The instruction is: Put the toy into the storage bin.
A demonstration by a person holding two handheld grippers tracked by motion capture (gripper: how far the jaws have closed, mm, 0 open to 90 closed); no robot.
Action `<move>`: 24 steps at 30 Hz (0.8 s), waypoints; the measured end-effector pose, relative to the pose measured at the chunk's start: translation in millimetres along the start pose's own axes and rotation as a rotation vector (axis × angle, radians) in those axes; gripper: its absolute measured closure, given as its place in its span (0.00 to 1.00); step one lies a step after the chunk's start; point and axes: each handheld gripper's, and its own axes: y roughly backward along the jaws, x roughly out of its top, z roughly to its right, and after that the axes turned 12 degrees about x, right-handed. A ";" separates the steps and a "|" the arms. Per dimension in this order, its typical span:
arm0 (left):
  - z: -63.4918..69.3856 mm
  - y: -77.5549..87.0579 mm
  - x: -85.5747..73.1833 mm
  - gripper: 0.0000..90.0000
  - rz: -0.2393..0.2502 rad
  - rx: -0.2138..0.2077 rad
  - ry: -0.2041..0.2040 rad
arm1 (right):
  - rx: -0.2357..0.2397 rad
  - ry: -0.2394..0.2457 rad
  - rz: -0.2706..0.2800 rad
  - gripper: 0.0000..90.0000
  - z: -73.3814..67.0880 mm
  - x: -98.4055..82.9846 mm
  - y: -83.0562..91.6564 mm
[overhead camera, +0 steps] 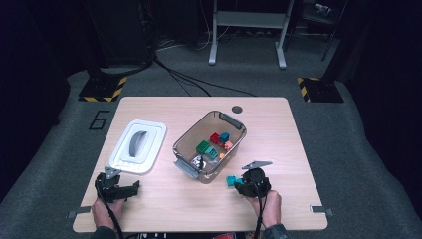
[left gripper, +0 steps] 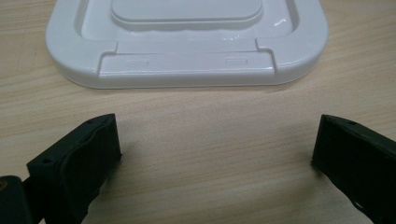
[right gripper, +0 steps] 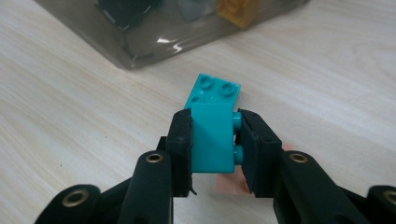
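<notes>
Right gripper (right gripper: 212, 140) pinches teal brick (right gripper: 212, 135) just off the wood; clear bin (right gripper: 154, 37) just ahead, possibly blocking. Left gripper (left gripper: 215, 154) spread, white lid (left gripper: 187, 65) ahead.

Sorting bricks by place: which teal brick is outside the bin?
The teal brick clamped in the right gripper, above the table; the other teal brick lies inside the clear bin.
</notes>
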 end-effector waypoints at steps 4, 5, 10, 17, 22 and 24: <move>-0.1 0.0 0.1 0.01 -0.001 -0.001 -0.001 | -0.003 -0.002 0.031 0.75 5.3 6.7 5.4; 0.0 -0.1 0.0 0.01 0.000 0.000 0.000 | -0.003 -0.004 0.031 0.75 7.1 8.3 7.0; 0.1 0.1 0.0 0.01 0.000 0.001 -0.001 | -0.020 -0.016 0.056 0.75 19.7 15.6 11.2; 0.0 0.1 0.0 0.01 0.000 0.001 -0.001 | -0.028 -0.035 0.072 0.75 33.0 20.3 13.5; -0.1 -0.1 0.1 0.01 0.000 0.000 -0.001 | -0.039 -0.045 0.088 0.75 40.9 27.6 17.7; -0.1 -0.1 0.0 0.01 0.000 0.000 -0.001 | -0.043 -0.048 0.096 0.75 42.8 31.5 20.8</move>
